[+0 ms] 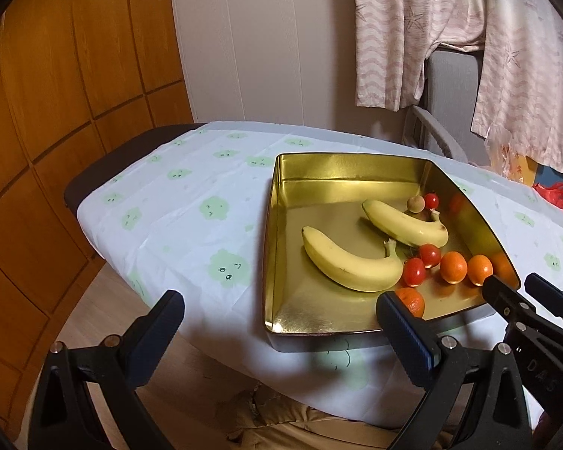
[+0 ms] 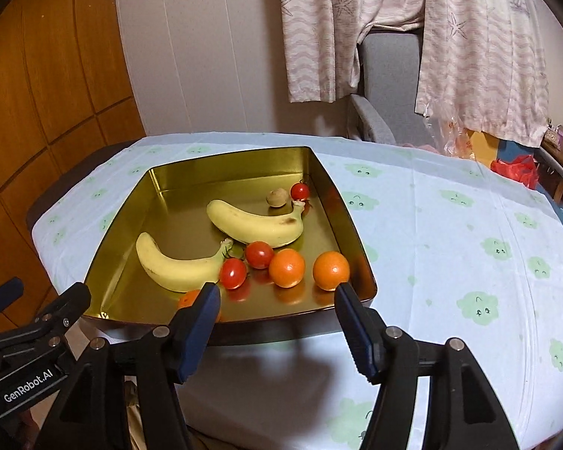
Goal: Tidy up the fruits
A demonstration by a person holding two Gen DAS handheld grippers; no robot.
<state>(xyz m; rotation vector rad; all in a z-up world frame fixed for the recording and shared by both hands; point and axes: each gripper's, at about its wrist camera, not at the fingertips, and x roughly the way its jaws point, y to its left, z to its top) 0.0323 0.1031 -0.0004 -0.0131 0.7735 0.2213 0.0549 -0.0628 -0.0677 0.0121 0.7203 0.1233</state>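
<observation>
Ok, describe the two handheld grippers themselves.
Both are black plastic clamp-style frames with silver rivets. The left gripper and right gripper each carry two fingers faced with dark blue ribbed pads. White "GenRobot.AI" lettering marks one body.

Both wrist views look down, perhaps closely, sharing the tray (image 1: 277, 247).

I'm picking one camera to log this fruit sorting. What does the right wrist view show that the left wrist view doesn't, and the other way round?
Only the right wrist view: the open right gripper head-on, nothing between its fingers, and the bare tablecloth right of the tray.

Only the left wrist view: the open left gripper head-on, empty, and the table's left edge with floor below.

Both: the gold tray holding two bananas, three cherry tomatoes, three oranges, one half hidden behind a finger, and a small brown fruit; each view also catches the other gripper at its edge.
</observation>
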